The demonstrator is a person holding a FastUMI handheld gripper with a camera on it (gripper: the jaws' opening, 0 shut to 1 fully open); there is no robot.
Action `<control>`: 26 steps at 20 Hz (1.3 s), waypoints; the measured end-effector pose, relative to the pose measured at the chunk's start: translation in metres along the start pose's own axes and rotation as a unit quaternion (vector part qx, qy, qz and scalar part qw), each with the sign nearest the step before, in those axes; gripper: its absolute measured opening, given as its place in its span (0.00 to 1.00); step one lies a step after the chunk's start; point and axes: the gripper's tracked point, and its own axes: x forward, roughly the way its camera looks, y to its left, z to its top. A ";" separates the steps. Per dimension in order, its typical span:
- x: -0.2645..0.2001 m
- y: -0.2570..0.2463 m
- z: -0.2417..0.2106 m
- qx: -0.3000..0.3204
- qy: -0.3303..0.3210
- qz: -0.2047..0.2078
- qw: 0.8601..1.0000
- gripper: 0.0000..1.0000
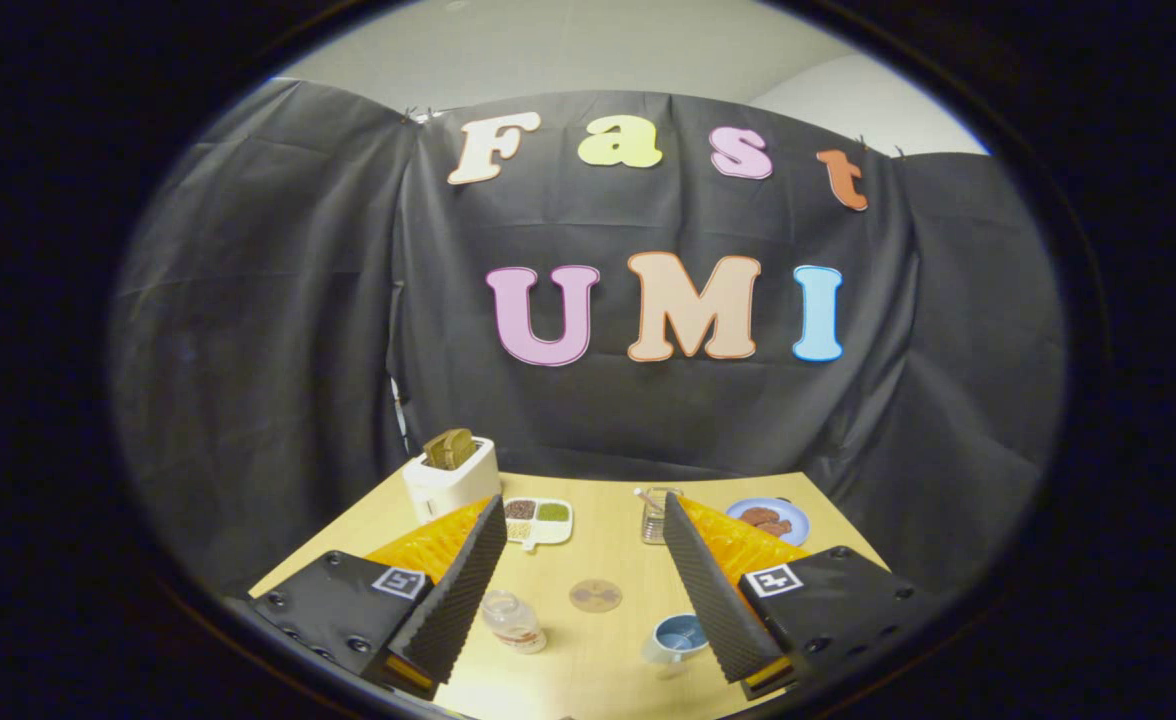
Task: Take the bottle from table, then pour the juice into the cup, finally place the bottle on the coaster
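Above the desk (608,560) the gripper (584,520) hung with jaws spread wide and empty (first step, I'd say), the bottle (514,620) standing between them near the coaster (595,595) and cup (676,637), so next: descend and close.

The gripper (584,515) hangs above the wooden table (608,650) with its fingers spread wide and nothing between them. Below the gap, near the table's front edge, a small bottle (514,621) stands just beside the left finger, and a cup (676,638) sits just beside the right finger. A round coaster (595,595) lies between the two, a little farther back. Toward the back edge stand a toaster (451,476) with bread in it at the left corner, a divided dish (537,520), a clear glass (656,514), and a plate (768,519) of food near the right corner.
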 end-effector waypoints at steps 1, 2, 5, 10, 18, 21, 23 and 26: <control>-0.001 0.002 -0.001 0.000 -0.001 0.002 1.000 0.99; -0.004 0.006 -0.001 0.000 -0.005 0.005 1.000 0.99; -0.006 0.013 -0.004 0.002 -0.014 0.006 1.000 0.99; -0.008 0.029 -0.026 0.013 -0.009 -0.008 1.000 0.99; -0.001 0.074 -0.094 0.027 0.028 -0.045 0.998 0.99; 0.003 0.087 -0.121 0.029 0.043 -0.068 0.996 0.99; 0.006 0.090 -0.138 0.026 0.053 -0.085 0.995 0.99; 0.016 0.095 -0.164 0.032 0.064 -0.096 0.993 0.99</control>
